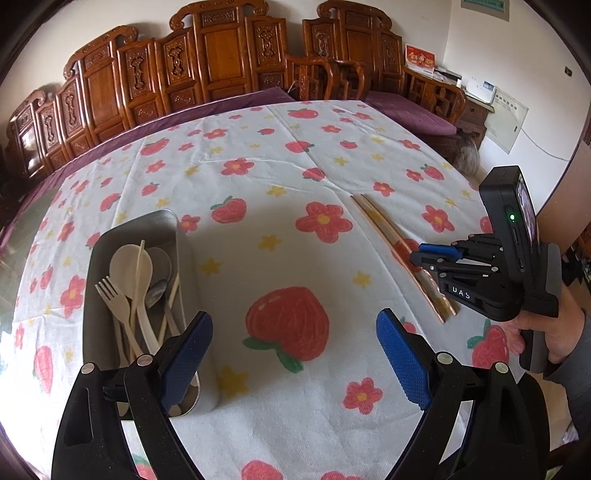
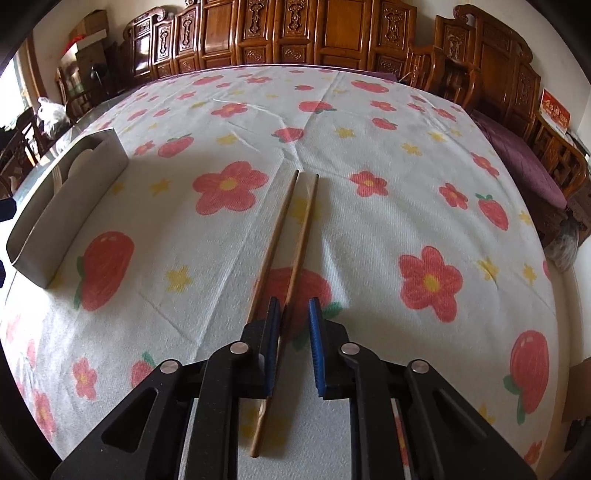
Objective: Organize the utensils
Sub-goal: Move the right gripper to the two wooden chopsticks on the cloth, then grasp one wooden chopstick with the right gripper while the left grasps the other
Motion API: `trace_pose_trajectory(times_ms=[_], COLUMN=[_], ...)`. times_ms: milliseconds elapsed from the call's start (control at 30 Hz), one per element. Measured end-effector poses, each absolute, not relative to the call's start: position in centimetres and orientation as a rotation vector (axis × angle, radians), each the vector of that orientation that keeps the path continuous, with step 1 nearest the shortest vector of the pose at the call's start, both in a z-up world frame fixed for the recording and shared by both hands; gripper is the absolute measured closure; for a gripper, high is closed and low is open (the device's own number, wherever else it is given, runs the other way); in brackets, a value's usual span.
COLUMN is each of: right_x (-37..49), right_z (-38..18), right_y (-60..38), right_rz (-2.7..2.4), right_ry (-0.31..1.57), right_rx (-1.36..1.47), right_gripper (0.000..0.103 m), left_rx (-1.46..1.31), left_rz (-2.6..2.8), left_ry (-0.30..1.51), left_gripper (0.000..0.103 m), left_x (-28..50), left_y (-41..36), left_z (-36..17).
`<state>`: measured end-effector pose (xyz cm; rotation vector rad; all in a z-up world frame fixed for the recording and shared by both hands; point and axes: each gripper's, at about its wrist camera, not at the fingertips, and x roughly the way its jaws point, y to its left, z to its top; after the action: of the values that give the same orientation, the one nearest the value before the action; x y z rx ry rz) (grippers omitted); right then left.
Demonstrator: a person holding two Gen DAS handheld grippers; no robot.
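Right gripper (image 2: pixel 291 321) sits low over the near part of the chopsticks (image 2: pixel 286 254), its blue pads (image 2: pixel 314 354) drawn to a narrow gap. One chopstick runs up through that gap and the other passes just outside the left pad; whether the pads actually press on wood cannot be told. Both chopsticks lie flat on the flowered tablecloth (image 2: pixel 369 229), side by side and nearly parallel, pointing away toward the carved wooden bench (image 2: pixel 295 33).

Seen from the left camera, the chopsticks (image 1: pixel 391 236) lie well to the right of the metal tray (image 1: pixel 96 258), with the right gripper (image 1: pixel 424 258) over their near half. Left gripper (image 1: pixel 293 343) hangs above the cloth with its jaws spread wide and nothing between them, its left finger (image 1: pixel 188 362) overlapping the tray's near right corner.

Inside the tray lie a pale fork (image 1: pixel 114 295), pale spoons (image 1: pixel 129 266), a metal spoon (image 1: pixel 157 291) and thin pale sticks (image 1: pixel 138 273), all piled together lengthwise.
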<state>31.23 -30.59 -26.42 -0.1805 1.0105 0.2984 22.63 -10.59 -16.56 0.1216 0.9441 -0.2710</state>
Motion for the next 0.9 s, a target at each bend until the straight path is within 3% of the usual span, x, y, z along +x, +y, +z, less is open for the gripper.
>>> trace_pose_trajectory(times_ms=[900], right_x=[26.6], right_z=[-25.7], right_y=[-39.5], right_rz=[0.243], right_ry=[0.999], right_rx=[-0.023], right_gripper=[0.097], left_rx=[0.158], left_rz=[-0.308], left_ry=[1.038], left_gripper=[0.017], left_x=[28.6], left_y=[-20.1], left_z=[-22.4])
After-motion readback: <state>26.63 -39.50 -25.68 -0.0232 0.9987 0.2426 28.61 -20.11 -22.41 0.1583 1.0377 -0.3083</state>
